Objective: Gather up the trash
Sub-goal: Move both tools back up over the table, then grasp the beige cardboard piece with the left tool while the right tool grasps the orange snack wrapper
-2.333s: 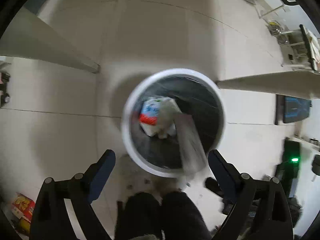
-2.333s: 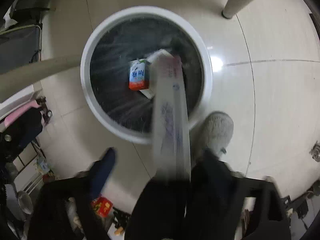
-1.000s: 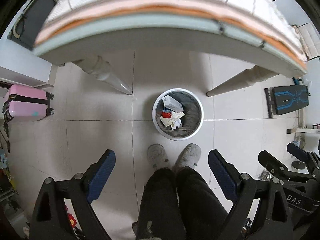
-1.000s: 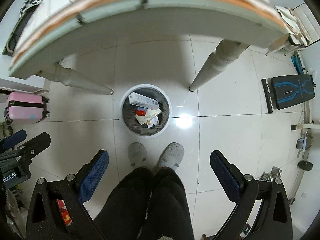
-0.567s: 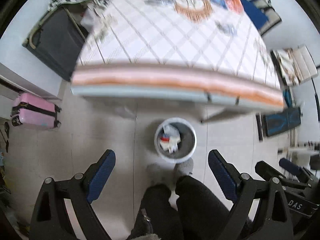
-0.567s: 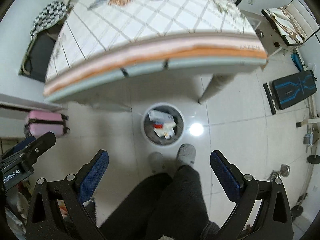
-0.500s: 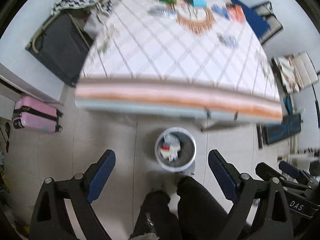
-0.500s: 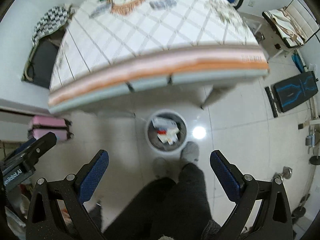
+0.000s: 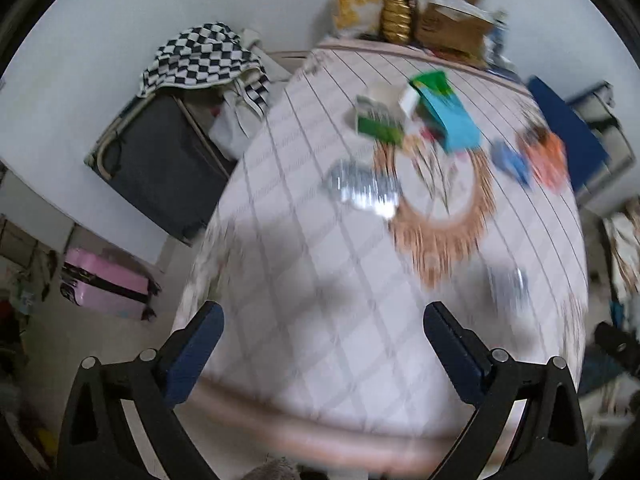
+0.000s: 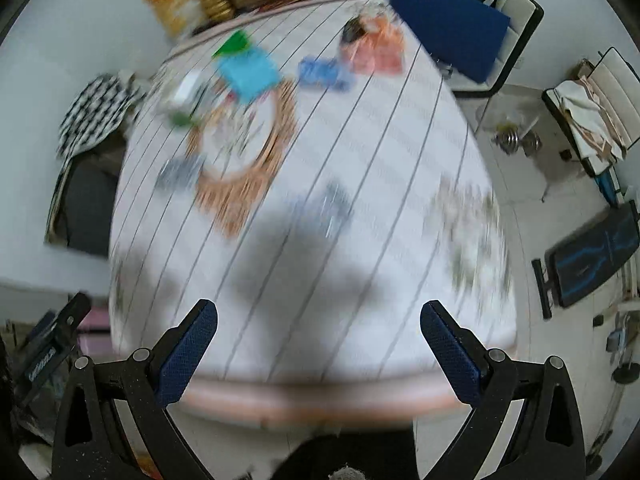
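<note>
Both views are blurred by motion. My left gripper (image 9: pixel 320 344) is open and empty above the near edge of the checked table (image 9: pixel 304 320). My right gripper (image 10: pixel 318 344) is open and empty over the same table (image 10: pixel 360 160). Trash lies at the far end: a silver foil wrapper (image 9: pixel 362 190), a green and white carton (image 9: pixel 378 120), a blue box (image 9: pixel 448 120), a blue wrapper (image 9: pixel 510 162) and an orange packet (image 9: pixel 546 158). The blue box (image 10: pixel 248 72), blue wrapper (image 10: pixel 322 72) and orange packet (image 10: pixel 378 50) show in the right wrist view. The bin is out of view.
A round fringed mat (image 9: pixel 440 208) lies mid-table. Boxes and bags (image 9: pixel 404 12) stand at the far edge. A chair with a checked cloth (image 9: pixel 196 64) and a pink suitcase (image 9: pixel 104 284) are left; a blue chair (image 10: pixel 452 28) and weight bench (image 10: pixel 588 256) are right.
Both grippers rose from over the floor bin, where trash dropped in, and tilted up to face the tabletop. The bin and my legs left the view. Both stayed open.
</note>
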The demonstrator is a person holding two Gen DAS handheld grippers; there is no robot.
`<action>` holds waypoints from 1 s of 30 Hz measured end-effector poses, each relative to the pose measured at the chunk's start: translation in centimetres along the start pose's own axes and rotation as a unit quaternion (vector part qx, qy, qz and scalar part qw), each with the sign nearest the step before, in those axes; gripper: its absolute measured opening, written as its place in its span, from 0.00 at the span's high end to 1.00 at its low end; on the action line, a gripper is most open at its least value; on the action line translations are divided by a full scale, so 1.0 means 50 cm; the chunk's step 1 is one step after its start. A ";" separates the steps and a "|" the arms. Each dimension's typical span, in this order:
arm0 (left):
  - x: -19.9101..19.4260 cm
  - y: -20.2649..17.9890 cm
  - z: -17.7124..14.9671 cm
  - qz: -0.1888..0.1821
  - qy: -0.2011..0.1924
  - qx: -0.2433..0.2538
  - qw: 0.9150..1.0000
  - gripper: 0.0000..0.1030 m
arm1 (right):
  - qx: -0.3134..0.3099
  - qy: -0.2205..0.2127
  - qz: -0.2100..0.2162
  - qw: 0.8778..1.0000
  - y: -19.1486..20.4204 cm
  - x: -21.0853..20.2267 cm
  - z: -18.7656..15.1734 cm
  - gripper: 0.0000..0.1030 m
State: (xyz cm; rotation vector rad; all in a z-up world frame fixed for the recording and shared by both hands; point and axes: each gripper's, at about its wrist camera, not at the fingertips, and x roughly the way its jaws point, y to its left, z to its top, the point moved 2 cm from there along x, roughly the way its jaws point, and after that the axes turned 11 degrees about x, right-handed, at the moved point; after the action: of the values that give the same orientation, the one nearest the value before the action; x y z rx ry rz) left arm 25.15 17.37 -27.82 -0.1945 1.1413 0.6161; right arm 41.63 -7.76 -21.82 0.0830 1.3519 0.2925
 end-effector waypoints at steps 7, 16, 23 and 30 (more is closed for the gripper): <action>0.157 -0.011 0.222 -0.002 0.010 0.009 1.000 0.01 | 0.051 0.011 -0.017 0.999 -0.041 0.158 0.392 0.01; 0.359 -0.065 0.423 0.000 0.079 0.175 0.981 0.01 | 0.060 0.047 -0.062 0.995 -0.032 0.385 0.687 0.01; 0.447 -0.073 0.441 0.032 0.106 0.245 0.963 0.00 | 0.055 0.087 -0.077 0.992 -0.020 0.519 0.748 0.00; 0.478 -0.066 0.442 -0.022 0.127 0.203 0.971 0.09 | 0.013 0.053 -0.070 0.996 0.023 0.511 0.761 0.25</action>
State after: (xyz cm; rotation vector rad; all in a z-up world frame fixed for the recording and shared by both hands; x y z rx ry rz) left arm 50.92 33.11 -40.40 0.0548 1.4817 0.3109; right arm 83.08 4.03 -37.41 -0.0047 1.4599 0.1629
